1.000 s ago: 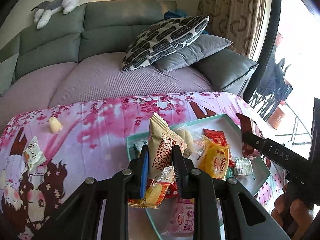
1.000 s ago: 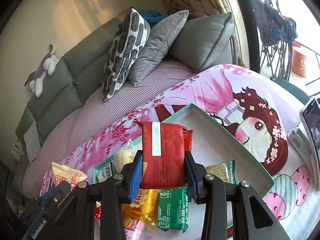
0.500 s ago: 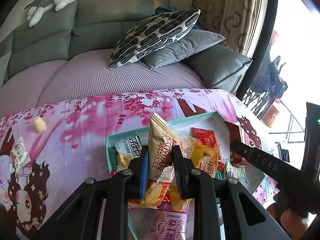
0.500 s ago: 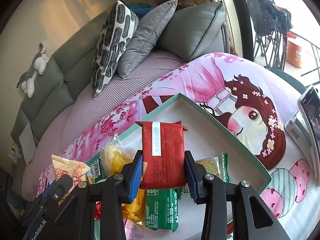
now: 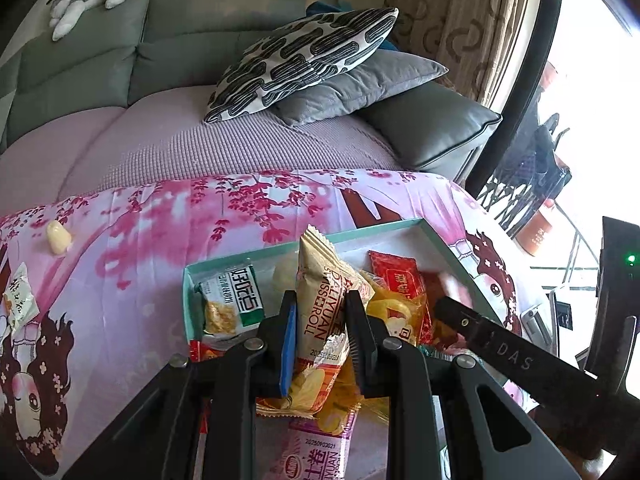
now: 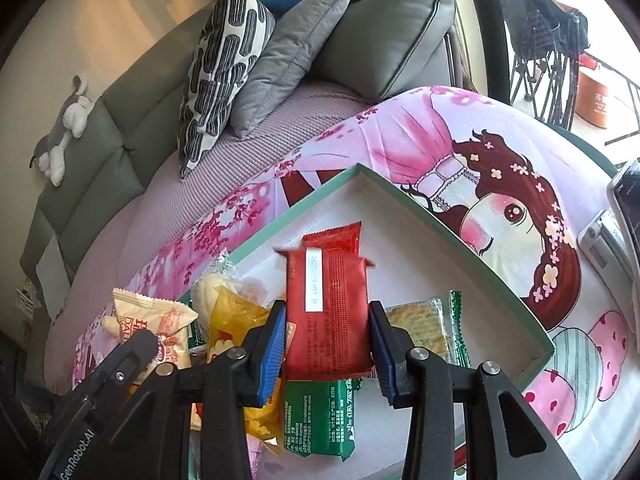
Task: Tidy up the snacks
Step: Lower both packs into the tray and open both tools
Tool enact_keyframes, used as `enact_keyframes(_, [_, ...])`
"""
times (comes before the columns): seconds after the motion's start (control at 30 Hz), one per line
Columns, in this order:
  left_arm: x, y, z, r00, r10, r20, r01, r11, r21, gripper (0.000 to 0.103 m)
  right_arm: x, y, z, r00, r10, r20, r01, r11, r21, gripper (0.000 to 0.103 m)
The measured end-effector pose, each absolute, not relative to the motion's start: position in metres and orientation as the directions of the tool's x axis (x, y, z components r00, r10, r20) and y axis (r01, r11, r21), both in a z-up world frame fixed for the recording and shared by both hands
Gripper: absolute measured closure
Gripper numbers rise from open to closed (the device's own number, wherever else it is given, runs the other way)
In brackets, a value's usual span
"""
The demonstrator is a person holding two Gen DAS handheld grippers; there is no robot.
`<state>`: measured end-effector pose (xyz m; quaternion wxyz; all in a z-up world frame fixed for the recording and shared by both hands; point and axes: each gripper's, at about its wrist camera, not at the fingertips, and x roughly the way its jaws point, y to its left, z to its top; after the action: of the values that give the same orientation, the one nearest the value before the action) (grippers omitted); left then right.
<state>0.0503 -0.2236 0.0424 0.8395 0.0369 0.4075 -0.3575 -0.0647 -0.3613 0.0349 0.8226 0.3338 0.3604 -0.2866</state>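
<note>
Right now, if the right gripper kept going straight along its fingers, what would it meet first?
Probably the white floor of the green-rimmed tray. The right gripper, shut on a red snack packet, points down into it, near a smaller red packet; depth is unclear.

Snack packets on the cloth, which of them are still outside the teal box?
Two: the white-and-green sachet at the far left edge, and the small pale yellow snack just beyond it. Every other packet lies in the teal box or in a gripper.

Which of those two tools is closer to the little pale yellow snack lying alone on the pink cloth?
Left. The left tool, clamped on a Swiss roll packet, sits over the tray, nearer the yellow snack. The right tool, holding a red packet, is farther along the tray.
</note>
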Motion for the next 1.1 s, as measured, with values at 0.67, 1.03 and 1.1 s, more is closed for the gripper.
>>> enact_keyframes(0.67, [0.056,-0.219,0.042,0.387,-0.554,-0.737,0.600,0.759,-0.255,0.055,-0.064,-0.362,0.034,0.555,-0.238,-0.797,0.724,0.610,0.322,0.060])
enact_keyframes(1.03, [0.074,-0.189,0.049,0.446,-0.454,-0.772,0.474,0.851,-0.226,0.042,-0.065,-0.356,0.047,0.589,-0.258,-0.766,0.705,0.628,0.331,0.061])
enact_keyframes(1.1, [0.079,-0.182,0.047,0.456,-0.427,-0.781,0.443,0.870,-0.217,0.042,-0.064,-0.355,0.047,0.589,-0.256,-0.766,0.702,0.632,0.329,0.061])
